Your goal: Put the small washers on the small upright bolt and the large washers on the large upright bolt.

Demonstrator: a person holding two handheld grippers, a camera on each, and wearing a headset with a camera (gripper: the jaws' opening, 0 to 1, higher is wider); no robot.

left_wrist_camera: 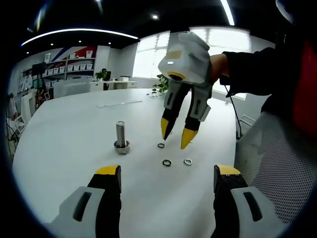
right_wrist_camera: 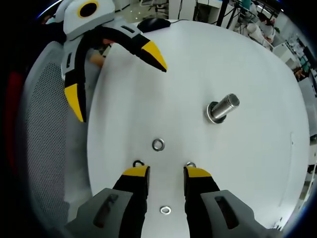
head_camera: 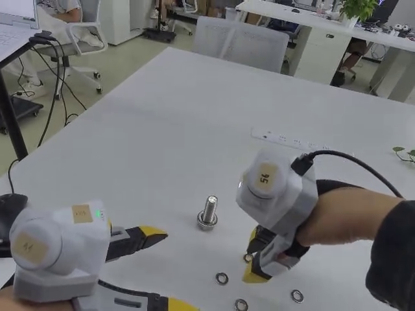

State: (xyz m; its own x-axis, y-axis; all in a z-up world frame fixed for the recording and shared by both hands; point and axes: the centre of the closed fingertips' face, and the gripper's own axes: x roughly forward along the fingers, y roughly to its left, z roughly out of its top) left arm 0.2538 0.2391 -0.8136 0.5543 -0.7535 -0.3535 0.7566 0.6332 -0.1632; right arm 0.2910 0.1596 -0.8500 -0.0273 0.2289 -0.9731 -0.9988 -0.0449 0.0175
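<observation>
One steel bolt (head_camera: 207, 212) stands upright mid-table, threads up, also seen as the bolt (left_wrist_camera: 121, 136) and the bolt (right_wrist_camera: 223, 107). Several small washers lie flat in front of it: a washer (head_camera: 222, 278), a washer (head_camera: 241, 304), a washer (head_camera: 297, 296). My right gripper (head_camera: 251, 259) points down at the table, open, nothing between its jaws; two washers peek out beside its fingertips (right_wrist_camera: 136, 171), and one washer (right_wrist_camera: 158, 145) lies just ahead. My left gripper (head_camera: 168, 269) hovers open at the near left, wide apart and holding nothing, facing the right gripper (left_wrist_camera: 176, 137).
The white table (head_camera: 168, 129) stretches far behind the bolt. A white strip with marks (head_camera: 285, 138) lies at the back right. A cable (head_camera: 350, 162) runs from the right gripper. Chairs and desks stand beyond the table's far edge.
</observation>
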